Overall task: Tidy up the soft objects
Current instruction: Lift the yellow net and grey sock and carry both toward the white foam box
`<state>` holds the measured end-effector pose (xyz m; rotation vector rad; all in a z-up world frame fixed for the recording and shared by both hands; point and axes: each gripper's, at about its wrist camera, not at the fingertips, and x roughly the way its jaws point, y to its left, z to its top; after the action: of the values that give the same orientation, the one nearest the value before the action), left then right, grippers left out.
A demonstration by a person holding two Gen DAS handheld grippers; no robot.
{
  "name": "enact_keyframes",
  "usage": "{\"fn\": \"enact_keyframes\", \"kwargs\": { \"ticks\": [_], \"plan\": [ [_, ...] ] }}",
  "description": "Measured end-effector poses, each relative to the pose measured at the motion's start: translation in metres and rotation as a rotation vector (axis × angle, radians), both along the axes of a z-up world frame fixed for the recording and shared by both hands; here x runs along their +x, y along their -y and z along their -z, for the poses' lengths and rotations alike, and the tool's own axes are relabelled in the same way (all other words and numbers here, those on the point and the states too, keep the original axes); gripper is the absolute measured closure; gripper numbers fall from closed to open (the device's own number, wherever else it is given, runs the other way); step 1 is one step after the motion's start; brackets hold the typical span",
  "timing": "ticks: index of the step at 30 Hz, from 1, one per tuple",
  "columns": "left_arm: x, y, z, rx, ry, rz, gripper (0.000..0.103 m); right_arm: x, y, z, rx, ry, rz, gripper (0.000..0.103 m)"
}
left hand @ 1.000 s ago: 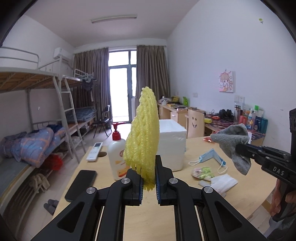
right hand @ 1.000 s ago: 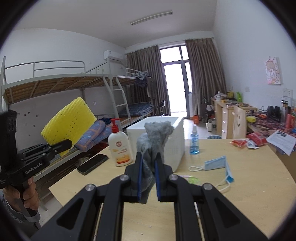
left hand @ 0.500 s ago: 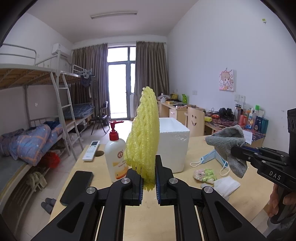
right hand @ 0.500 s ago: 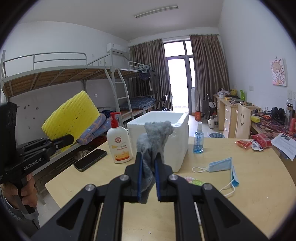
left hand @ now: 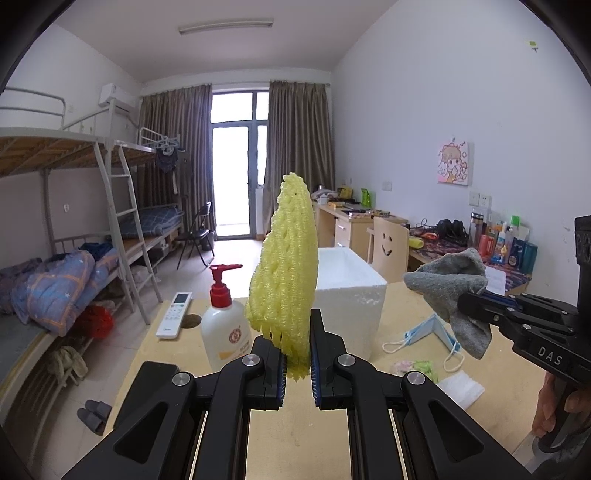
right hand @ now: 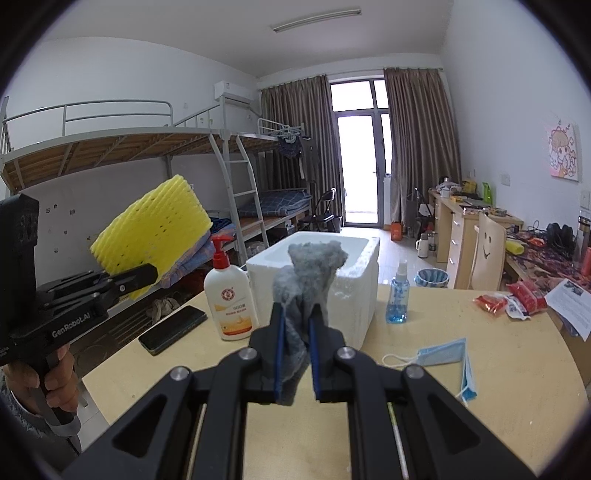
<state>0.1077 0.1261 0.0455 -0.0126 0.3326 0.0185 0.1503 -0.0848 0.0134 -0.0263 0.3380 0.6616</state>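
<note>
Above the wooden table [right hand: 498, 369], both your grippers hang in the air. Only your right view shows the blue spray bottle [right hand: 398, 293] — at 1 o'clock. Your left gripper [left hand: 297, 363] clamps the yellow foam net [left hand: 286, 273] upright; your right gripper [right hand: 294, 360] pinches the grey cloth [right hand: 306, 275]. At 12 o'clock stands the white foam box [right hand: 332, 280] — open-topped, with bare tabletop before it.

White walls [left hand: 406, 122] and a white ceiling with a tube lamp [left hand: 226, 28] enclosed the room. Brown curtains [left hand: 301, 155] flanked a bright glass door [left hand: 234, 177] at the far end. Metal bunks [right hand: 147, 147] with a ladder [left hand: 127, 229] lined the left wall under an air conditioner [right hand: 234, 90]. Desks [right hand: 458, 221] and a smiley chair [left hand: 389, 243] stood right, on a pale tiled floor [left hand: 236, 254].
</note>
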Motion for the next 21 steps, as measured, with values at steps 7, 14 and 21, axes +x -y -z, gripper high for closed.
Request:
{"fn": "enact_keyframes", "kwargs": {
  "ticks": [7,14,21],
  "plan": [
    [0.025,-0.002,-0.007,0.002,-0.025,0.011,0.092,0.015,-0.007,-0.011,-0.014,0.007,-0.002,0.088],
    [0.047,-0.002,-0.013,0.003,-0.031,0.034,0.092,0.036,-0.021,-0.018,-0.033,0.001,-0.007,0.088],
    [0.074,-0.004,-0.018,0.001,-0.053,0.054,0.092,0.058,-0.032,-0.022,-0.042,-0.014,-0.012,0.088]
  ]
}}
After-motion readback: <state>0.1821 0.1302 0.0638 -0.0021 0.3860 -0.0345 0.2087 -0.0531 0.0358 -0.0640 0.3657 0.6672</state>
